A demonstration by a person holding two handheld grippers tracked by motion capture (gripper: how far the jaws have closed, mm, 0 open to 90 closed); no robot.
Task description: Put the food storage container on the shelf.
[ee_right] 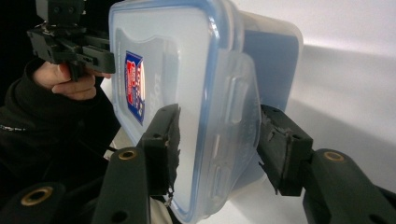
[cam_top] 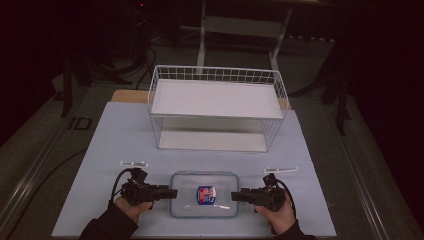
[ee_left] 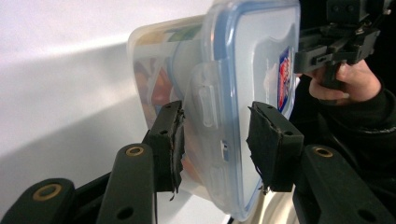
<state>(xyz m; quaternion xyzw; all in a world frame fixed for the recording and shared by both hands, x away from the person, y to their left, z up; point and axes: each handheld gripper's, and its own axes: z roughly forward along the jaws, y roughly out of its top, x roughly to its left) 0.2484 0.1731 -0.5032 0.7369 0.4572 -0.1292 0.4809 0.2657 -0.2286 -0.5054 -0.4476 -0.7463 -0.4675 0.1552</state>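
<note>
On the pale blue surface (cam_top: 115, 150), near its front edge, lies a clear plastic box (cam_top: 204, 201) with a blue-rimmed lid and a red and blue label on top. It sits between your two hands, well in front of the white wire basket (cam_top: 218, 107) at the back.

Your left gripper (cam_top: 172, 193) comes to the box from its left short side. In the left gripper view, the jaws stand on either side of the side latch, one pad on the box wall and the other on the lid (ee_left: 261, 84), so this gripper is closed on the box. Some orange and green things show through the wall, but you cannot tell what they are.

Your right gripper (cam_top: 235, 195) comes from the right short side. In the right gripper view, its jaws are around the latch on that end. The pad on the lid side touches the lid. The other pad is very near the box wall, and contact there is not sure.

Both hands hold the grippers level.
</note>
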